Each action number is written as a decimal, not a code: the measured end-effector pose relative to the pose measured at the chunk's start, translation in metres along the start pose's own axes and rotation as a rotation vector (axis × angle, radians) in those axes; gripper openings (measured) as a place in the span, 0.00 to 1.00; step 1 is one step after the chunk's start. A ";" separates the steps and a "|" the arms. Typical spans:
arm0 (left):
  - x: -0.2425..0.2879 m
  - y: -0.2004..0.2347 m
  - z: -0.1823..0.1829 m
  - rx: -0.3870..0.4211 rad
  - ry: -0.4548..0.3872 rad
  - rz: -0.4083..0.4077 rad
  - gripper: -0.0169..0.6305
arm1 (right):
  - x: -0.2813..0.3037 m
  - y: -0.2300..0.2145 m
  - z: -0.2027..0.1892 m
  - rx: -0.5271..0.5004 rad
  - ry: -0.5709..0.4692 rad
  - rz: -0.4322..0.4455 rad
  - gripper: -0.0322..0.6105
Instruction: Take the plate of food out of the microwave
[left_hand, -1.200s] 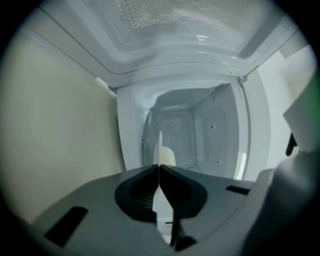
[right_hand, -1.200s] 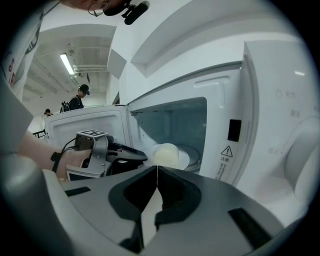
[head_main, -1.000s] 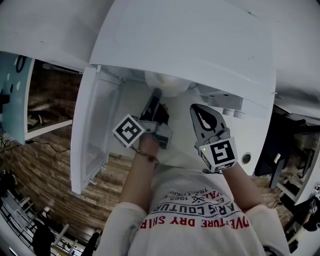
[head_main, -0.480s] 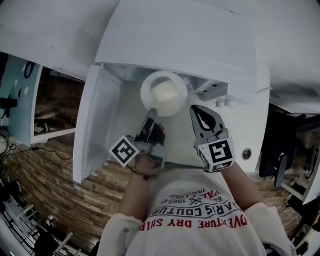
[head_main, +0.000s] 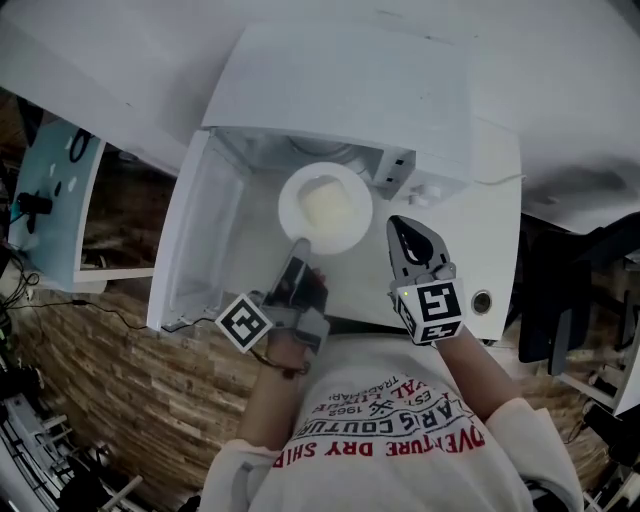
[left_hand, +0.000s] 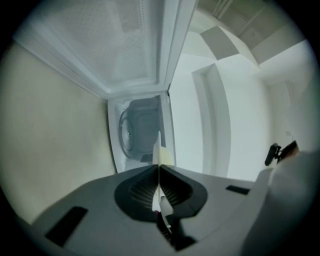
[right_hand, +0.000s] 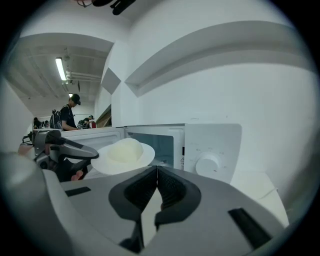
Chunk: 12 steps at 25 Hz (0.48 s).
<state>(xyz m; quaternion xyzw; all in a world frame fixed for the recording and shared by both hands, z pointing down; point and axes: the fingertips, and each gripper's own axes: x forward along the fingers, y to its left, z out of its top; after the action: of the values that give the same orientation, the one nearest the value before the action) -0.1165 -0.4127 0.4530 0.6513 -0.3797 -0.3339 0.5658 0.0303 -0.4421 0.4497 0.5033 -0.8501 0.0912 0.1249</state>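
The white plate with a pale mound of food hangs level in front of the open microwave. My left gripper is shut on its near rim. In the left gripper view the plate shows edge-on between the closed jaws of the left gripper, with the microwave's cavity beyond. My right gripper is shut and holds nothing; it hovers to the plate's right, before the control panel. The right gripper view shows the plate, the food and the closed right gripper.
The microwave door stands swung open at the left, close to my left arm. A control knob sits on the panel to the right of the cavity. A white wall rises behind the microwave. People stand far off at the left.
The plate has come out of the cavity toward me, carried by the left gripper, and now shows whole in front of the opening. The right gripper has stayed about where it was.
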 end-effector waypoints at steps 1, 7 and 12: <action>-0.003 -0.008 -0.004 0.005 -0.004 -0.007 0.05 | -0.005 0.000 0.002 0.009 -0.003 -0.001 0.07; -0.027 -0.048 -0.027 0.025 -0.014 -0.054 0.05 | -0.040 -0.002 0.020 0.010 -0.048 -0.042 0.07; -0.037 -0.057 -0.041 0.063 -0.020 -0.049 0.05 | -0.063 -0.008 0.029 0.041 -0.088 -0.064 0.07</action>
<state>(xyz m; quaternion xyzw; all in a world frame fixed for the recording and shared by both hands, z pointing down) -0.0925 -0.3569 0.4025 0.6747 -0.3794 -0.3419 0.5328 0.0631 -0.4017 0.4037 0.5361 -0.8363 0.0825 0.0796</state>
